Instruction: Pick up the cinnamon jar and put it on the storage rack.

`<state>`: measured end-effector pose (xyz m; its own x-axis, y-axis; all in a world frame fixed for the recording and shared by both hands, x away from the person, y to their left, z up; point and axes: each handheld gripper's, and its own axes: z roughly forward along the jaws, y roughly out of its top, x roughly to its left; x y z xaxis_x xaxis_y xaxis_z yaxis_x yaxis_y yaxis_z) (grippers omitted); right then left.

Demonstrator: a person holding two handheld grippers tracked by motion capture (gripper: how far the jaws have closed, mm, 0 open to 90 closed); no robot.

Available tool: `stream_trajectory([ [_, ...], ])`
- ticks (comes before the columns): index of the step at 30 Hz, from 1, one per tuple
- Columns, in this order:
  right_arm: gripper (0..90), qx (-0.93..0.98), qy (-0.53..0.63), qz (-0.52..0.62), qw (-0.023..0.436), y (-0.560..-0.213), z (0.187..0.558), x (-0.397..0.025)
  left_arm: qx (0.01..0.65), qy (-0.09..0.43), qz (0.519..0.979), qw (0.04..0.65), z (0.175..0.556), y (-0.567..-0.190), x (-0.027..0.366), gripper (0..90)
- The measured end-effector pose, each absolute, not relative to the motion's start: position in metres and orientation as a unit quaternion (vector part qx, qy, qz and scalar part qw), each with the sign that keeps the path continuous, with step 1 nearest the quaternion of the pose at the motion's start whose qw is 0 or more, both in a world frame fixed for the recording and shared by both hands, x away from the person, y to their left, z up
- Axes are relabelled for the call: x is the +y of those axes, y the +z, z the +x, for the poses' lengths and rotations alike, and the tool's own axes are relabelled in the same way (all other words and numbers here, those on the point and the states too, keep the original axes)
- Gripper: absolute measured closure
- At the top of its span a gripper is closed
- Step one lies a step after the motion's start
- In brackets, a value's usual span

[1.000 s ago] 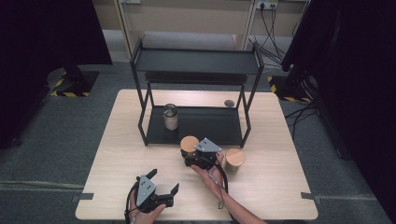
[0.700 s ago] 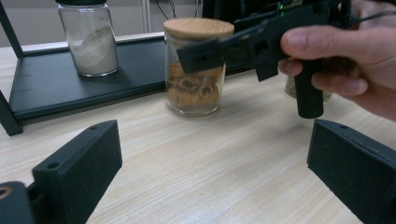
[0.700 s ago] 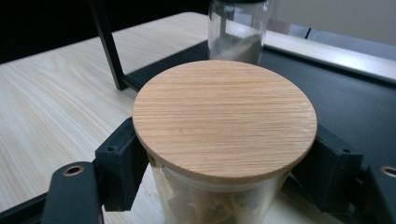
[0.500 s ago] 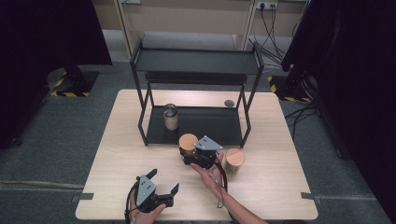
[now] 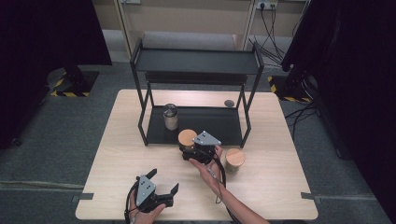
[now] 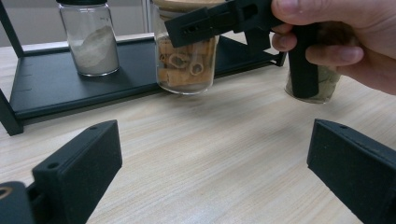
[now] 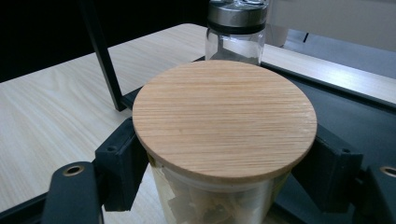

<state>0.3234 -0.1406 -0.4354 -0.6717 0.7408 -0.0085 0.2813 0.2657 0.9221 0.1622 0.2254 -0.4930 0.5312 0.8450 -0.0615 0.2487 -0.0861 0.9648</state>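
A glass jar of pasta tubes with a round wooden lid is at the front edge of the black shelf's lower tier. My right gripper is shut on its body, one jaw on each side. In the left gripper view the pasta jar looks slightly tilted, its base just off the tabletop. My left gripper rests open near the table's front edge with nothing between its jaws, and it points toward the jar.
A metal-lidded jar of white powder stands on the lower tier to the left. A second wooden-lidded jar holding green leaves stands on the table right of my right hand. A small dark disc lies behind the shelf.
My right gripper has carried the pasta jar slightly farther toward the shelf. The left gripper has stayed put.
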Motion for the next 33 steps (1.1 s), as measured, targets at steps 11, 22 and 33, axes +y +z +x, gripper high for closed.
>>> stream_trajectory([
  [11, 26.0, 0.756, 0.501, 0.353, 0.231, -0.43, 0.334, -0.137, 0.4, 0.274, 0.684, 0.545, 0.162, -0.493, 0.226, 2.7],
  [22, 26.0, 0.747, 0.493, 0.371, 0.248, -0.427, 0.346, -0.126, 0.399, 0.274, 0.684, 0.545, 0.162, -0.493, 0.226, 2.8],
  [33, 26.0, 0.74, 0.486, 0.385, 0.259, -0.425, 0.358, -0.117, 0.4, 0.274, 0.683, 0.546, 0.162, -0.493, 0.227, 2.8],
])
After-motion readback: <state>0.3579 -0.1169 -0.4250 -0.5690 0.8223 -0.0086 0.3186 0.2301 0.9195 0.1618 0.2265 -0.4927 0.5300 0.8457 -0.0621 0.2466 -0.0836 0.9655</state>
